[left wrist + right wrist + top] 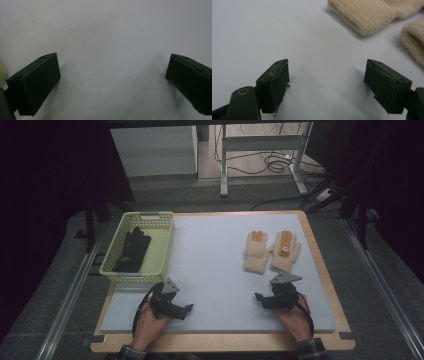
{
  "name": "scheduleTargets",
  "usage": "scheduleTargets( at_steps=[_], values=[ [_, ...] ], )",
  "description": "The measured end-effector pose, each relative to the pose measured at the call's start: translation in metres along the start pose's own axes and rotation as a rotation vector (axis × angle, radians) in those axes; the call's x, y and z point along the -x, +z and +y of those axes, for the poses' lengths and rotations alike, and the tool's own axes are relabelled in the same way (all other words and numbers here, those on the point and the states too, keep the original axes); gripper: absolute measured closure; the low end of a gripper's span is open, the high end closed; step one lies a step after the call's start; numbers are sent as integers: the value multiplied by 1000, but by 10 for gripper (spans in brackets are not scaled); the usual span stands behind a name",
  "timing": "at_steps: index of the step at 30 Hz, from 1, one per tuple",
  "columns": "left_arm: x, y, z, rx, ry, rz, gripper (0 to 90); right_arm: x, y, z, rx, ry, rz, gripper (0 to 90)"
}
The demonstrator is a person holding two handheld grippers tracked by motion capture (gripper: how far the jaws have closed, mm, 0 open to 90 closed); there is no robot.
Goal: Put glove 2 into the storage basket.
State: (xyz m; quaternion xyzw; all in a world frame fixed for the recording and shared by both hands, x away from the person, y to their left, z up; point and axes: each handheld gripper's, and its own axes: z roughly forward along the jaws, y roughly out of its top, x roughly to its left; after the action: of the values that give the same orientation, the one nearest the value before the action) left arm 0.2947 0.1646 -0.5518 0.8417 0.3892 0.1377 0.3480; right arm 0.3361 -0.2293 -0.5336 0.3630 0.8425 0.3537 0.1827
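Note:
A pair of cream knitted gloves lies flat on the pale mat at the right, one glove (256, 252) beside the other (285, 252), with orange on their fingertips. A black glove (131, 251) lies inside the yellow basket (125, 273) at the left. My left gripper (187, 309) rests low on the mat near the front, just below the basket, and its jaws stand wide open (112, 82) over bare mat. My right gripper (258, 297) is open (325, 80) just below the cream gloves, whose cuffs (367, 15) lie a little beyond its jaws.
The pale mat (215, 265) covers a wooden board (325, 270) with a narrow bare rim. Beyond the far edge stand a desk frame (223, 165) and loose cables (272, 162) on the floor. Metal rails run along both sides.

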Motion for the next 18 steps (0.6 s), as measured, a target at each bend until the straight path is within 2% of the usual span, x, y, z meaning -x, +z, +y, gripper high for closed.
scheduleTargets(
  at_steps=[6, 10, 18],
  values=[
    [0, 0, 0, 1, 1, 1, 0, 0, 0, 1, -3, 2, 1, 202],
    [0, 0, 0, 1, 2, 1, 0, 0, -1, 3, -7, -1, 9, 245],
    [0, 0, 0, 2, 2, 1, 0, 7, -4, 17, 14, 21, 22, 279]
  ],
)
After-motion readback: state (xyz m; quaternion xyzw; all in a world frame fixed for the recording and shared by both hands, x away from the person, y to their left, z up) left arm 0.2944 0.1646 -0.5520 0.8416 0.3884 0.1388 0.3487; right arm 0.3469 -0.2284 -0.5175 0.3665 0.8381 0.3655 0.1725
